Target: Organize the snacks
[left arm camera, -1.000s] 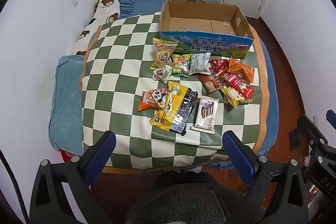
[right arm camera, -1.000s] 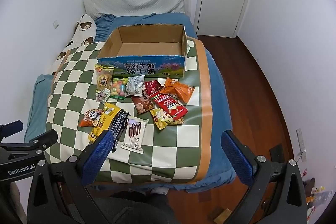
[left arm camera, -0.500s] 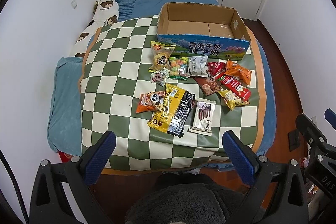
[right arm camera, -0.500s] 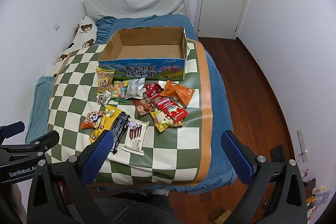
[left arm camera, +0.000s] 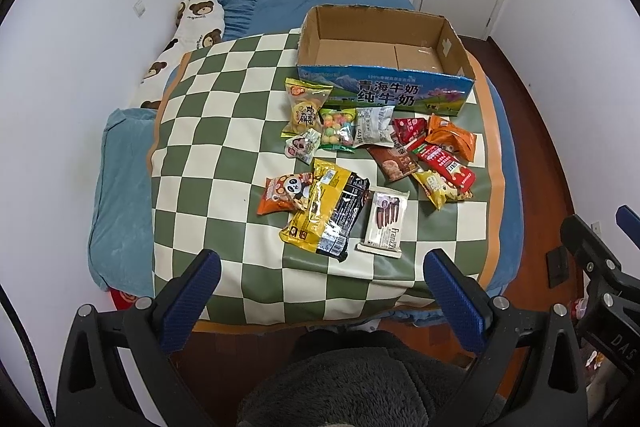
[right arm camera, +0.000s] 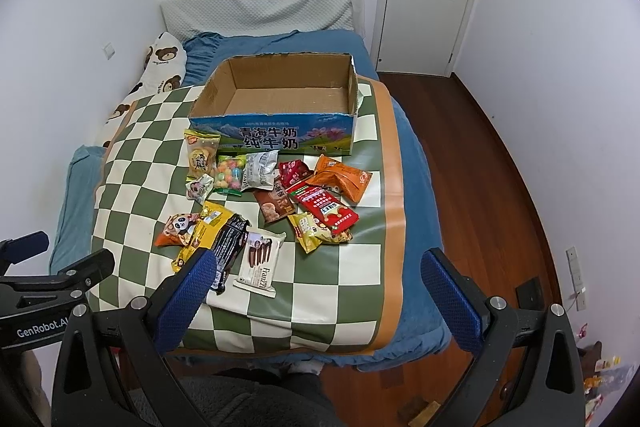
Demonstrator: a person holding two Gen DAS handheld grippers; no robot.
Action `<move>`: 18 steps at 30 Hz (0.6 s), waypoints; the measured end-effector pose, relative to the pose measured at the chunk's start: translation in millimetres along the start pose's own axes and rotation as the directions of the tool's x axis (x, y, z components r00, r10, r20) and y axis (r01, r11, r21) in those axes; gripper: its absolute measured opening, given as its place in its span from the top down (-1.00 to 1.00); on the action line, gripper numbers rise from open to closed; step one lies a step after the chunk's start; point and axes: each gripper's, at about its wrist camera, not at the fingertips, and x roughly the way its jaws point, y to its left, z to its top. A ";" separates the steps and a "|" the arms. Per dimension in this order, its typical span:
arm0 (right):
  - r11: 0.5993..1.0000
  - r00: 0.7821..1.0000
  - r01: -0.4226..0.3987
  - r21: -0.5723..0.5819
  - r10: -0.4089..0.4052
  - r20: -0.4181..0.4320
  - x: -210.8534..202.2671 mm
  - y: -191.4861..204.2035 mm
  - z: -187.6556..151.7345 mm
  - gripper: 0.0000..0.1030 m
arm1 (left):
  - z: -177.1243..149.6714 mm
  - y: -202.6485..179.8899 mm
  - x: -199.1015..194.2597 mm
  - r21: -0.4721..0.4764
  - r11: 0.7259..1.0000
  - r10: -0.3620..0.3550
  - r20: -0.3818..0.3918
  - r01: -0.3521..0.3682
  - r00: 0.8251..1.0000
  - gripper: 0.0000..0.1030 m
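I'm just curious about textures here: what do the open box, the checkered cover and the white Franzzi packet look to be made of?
The open box looks like brown corrugated cardboard with ragged top edges and a glossy printed front. The checkered cover is probably wipeable vinyl or oilcloth: it shines and holds stiff creases. The white Franzzi packet seems to be thin plastic film with crimped ends.
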 end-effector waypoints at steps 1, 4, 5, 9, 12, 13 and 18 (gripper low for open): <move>1.000 1.000 0.001 0.000 -0.001 0.001 -0.2 -0.2 -0.5 -1.00 | 0.1 -0.4 -0.3 0.001 1.000 0.000 -0.001 0.000 1.000 -1.00; 1.000 1.000 0.000 -0.002 0.000 -0.001 0.2 -0.6 -1.0 -1.00 | -0.1 -0.4 -0.7 0.001 1.000 -0.001 0.001 0.001 1.000 -1.00; 1.000 1.000 0.000 -0.002 0.000 -0.003 -0.4 0.3 0.3 -1.00 | -0.7 0.0 -0.3 0.001 1.000 -0.001 0.002 0.001 1.000 -1.00; 1.000 1.000 0.002 -0.001 -0.002 -0.001 -1.3 1.2 0.7 -1.00 | -1.6 1.4 -0.2 0.001 1.000 -0.004 0.003 0.004 1.000 -1.00; 1.000 1.000 0.002 0.000 -0.002 -0.001 -1.7 1.5 1.3 -1.00 | -1.3 0.9 -0.4 0.001 1.000 -0.004 0.004 0.004 1.000 -1.00; 1.000 1.000 0.001 -0.001 -0.001 -0.002 -1.5 1.5 1.4 -1.00 | -1.3 1.4 -0.2 0.000 1.000 -0.004 0.003 0.004 1.000 -1.00; 1.000 1.000 0.001 -0.002 -0.001 0.000 -2.2 1.8 2.0 -1.00 | -1.5 1.3 -0.2 0.001 1.000 -0.008 0.002 0.008 1.000 -1.00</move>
